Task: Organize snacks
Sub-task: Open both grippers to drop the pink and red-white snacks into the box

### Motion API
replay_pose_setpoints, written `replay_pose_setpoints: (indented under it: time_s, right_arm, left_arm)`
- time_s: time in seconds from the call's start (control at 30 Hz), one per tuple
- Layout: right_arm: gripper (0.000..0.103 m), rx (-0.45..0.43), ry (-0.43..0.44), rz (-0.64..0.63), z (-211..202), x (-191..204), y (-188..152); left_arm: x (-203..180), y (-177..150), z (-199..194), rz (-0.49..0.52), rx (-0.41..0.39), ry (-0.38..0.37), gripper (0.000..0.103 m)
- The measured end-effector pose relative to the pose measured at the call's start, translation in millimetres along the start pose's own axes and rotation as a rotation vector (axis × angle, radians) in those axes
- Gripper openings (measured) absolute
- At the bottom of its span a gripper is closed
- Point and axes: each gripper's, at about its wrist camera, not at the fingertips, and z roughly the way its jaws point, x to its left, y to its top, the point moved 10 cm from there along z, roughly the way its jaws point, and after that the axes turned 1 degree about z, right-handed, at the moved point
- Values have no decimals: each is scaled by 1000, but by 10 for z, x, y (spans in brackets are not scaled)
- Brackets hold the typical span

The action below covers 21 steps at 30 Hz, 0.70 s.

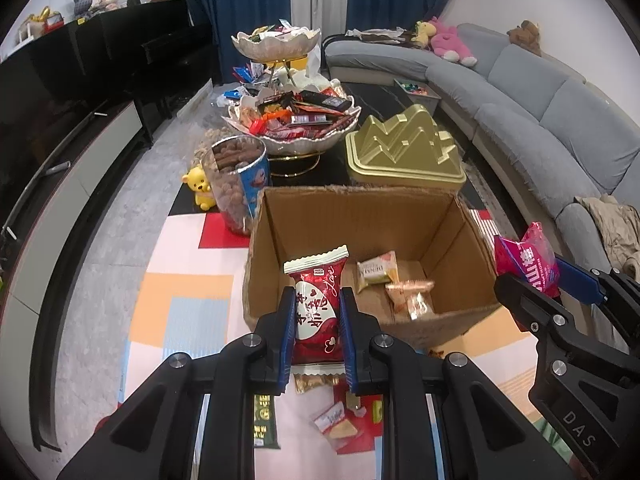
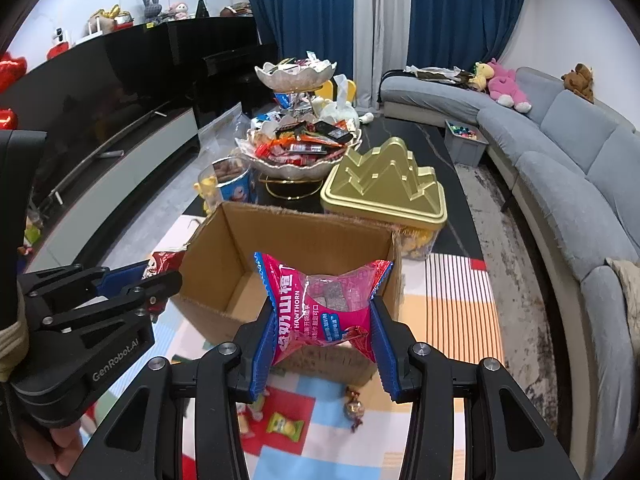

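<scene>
Where gold tin (image 1: 404, 152) stands, possibly touching cardboard box (image 1: 360, 216).

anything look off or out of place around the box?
Yes. Several wrapped snacks lie loose on the mat in front of the cardboard box, not in it. The box's top edge looks ragged. The pink packet is squeezed into a bow shape in the right gripper.

Both grippers: L gripper (image 1: 316, 312), R gripper (image 2: 323, 332) clamped, tilted downward
</scene>
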Motion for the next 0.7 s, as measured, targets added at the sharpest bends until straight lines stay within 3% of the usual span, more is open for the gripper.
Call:
replay_pose_setpoints:
  time_s: [0.7]
  right_arm:
    - [45, 14, 0, -8, 425, 18, 327]
  left_arm:
    - [173, 286, 456, -15, 31, 2, 21]
